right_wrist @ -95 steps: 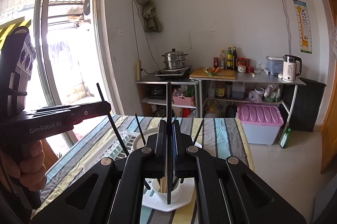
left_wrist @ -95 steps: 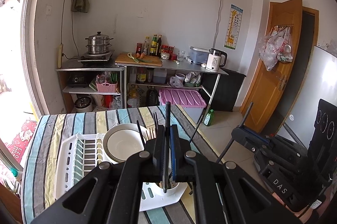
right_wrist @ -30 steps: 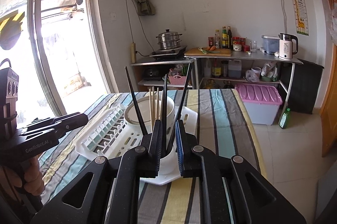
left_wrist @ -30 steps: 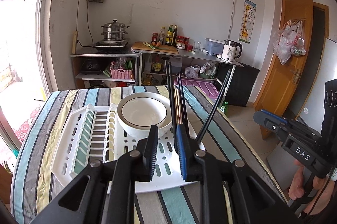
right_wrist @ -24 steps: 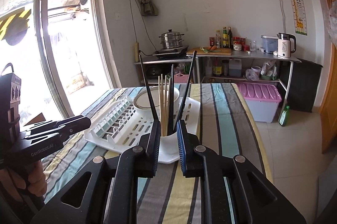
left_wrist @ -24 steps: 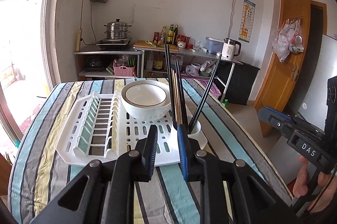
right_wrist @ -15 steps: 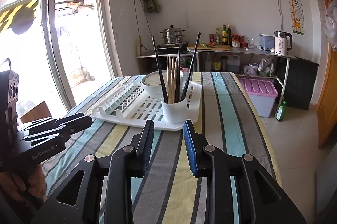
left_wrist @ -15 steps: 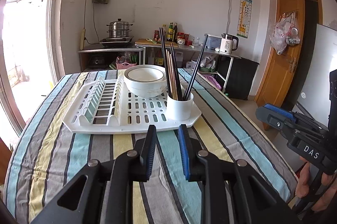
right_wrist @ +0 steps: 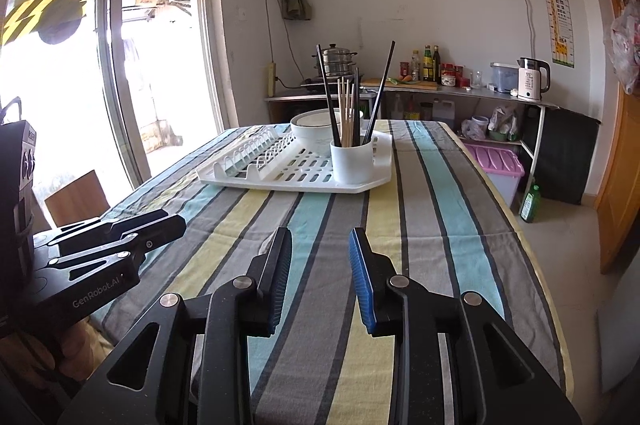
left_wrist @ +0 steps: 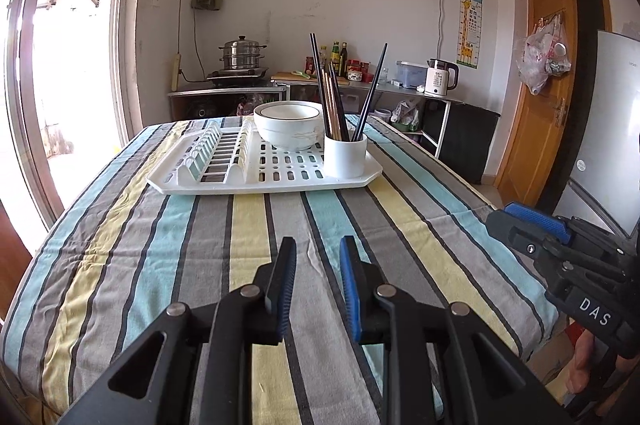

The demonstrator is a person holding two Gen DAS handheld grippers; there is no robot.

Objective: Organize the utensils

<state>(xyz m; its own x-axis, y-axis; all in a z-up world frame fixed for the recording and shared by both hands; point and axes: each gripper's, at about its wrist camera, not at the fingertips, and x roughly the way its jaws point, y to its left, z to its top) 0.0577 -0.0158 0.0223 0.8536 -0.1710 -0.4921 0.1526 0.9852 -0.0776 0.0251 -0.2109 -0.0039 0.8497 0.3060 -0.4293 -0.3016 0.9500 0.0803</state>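
Chopsticks (left_wrist: 334,93) stand in the white cup (left_wrist: 345,155) on the drying rack (left_wrist: 256,181), so with the left gripper (left_wrist: 318,279) and right gripper (right_wrist: 320,275) both open and empty, sorting looks done and nothing seems left to grasp.

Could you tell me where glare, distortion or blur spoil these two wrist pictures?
Left wrist view: the window is blown out white, the door bows with the fisheye, and the chopsticks stay sharp. Right wrist view: the window glares more widely, the corners are dark, and the white cup reads clearly.
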